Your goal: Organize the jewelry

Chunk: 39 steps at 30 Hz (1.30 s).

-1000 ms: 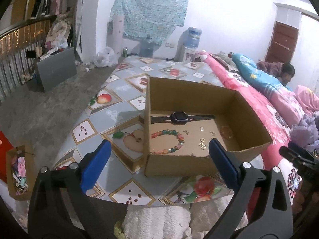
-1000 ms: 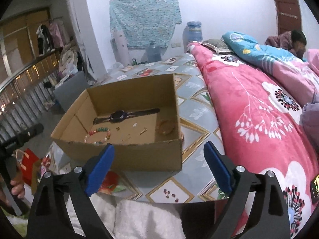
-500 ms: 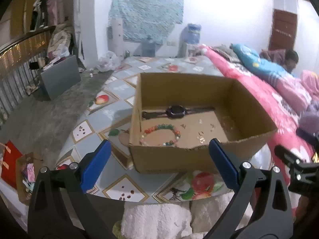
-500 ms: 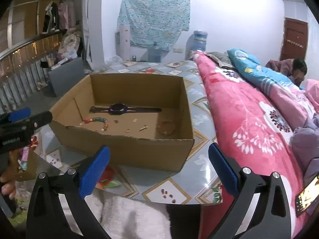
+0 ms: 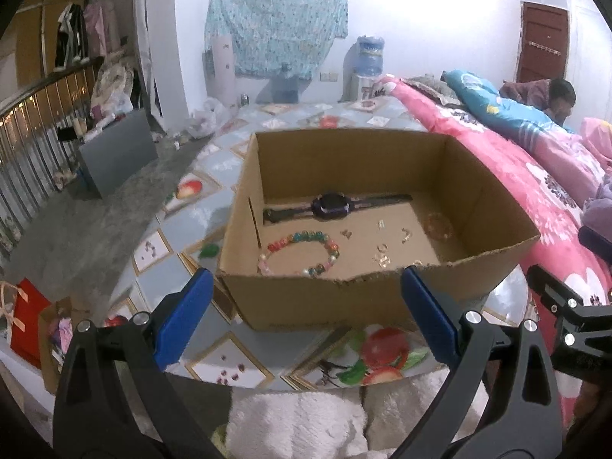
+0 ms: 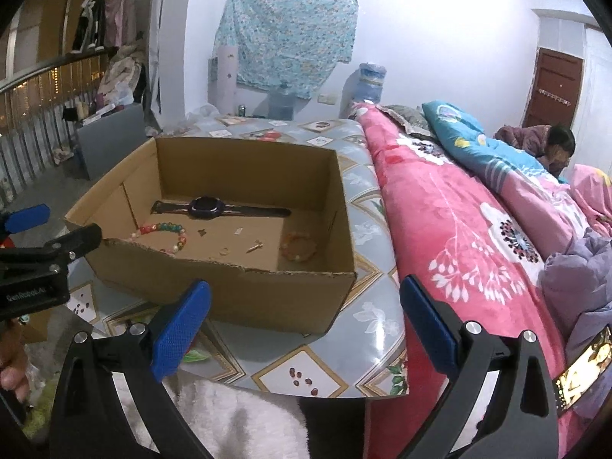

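While we hold both grippers short of the cardboard box point(image 5: 344, 302), left gripper point(image 5: 304, 315) wide open and empty, right gripper point(image 6: 304, 315) likewise, watch point(image 5: 331, 205) along far wall, beaded bracelet point(image 5: 302, 252) near left.

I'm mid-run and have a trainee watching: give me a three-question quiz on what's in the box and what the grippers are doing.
1. True or false: the black watch lies along the far wall inside the cardboard box.
2. Multiple choice: the colourful bead bracelet lies (A) on the tablecloth outside the box, (B) in the box, nearer the front than the watch, (C) between the left gripper's fingers.
3. Short answer: is either the left gripper or the right gripper holding anything?

Key
1. True.
2. B.
3. No; both are open with nothing between the fingers, short of the box.
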### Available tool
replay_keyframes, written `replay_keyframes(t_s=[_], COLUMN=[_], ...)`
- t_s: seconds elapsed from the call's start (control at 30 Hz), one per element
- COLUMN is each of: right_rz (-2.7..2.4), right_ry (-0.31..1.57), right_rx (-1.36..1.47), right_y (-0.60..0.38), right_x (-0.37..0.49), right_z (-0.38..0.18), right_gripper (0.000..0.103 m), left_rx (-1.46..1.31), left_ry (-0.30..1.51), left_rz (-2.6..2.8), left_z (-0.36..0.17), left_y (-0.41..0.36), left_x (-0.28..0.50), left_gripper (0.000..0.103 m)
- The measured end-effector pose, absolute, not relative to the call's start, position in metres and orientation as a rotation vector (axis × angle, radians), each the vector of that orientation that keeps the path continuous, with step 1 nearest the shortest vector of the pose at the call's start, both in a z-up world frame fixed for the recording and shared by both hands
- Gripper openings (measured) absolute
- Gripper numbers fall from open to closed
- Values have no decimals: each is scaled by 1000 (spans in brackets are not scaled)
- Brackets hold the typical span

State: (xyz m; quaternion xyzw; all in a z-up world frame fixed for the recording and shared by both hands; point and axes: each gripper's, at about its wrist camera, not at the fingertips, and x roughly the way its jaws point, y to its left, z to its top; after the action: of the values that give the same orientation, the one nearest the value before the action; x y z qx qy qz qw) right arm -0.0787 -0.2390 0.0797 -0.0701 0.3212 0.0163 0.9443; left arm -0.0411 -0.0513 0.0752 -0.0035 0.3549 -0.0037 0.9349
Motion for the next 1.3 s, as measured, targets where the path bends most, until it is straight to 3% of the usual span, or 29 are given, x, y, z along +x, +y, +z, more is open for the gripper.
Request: replay_keyframes(t_s=[0.47,1.3], right_rz=[123,91], right_ry=[801,867], right_rx=[4,-10], right_y=[-235,-226], right_x=[-51,-34], right_z=[61,44], right_gripper=[96,96], left_rx=[-23,-31], left_ry=[910,938], left_rz=[86,53], left_z=[41,42], left_y=[-51,-56], left_x=[-25,-20], left_gripper=[95,94])
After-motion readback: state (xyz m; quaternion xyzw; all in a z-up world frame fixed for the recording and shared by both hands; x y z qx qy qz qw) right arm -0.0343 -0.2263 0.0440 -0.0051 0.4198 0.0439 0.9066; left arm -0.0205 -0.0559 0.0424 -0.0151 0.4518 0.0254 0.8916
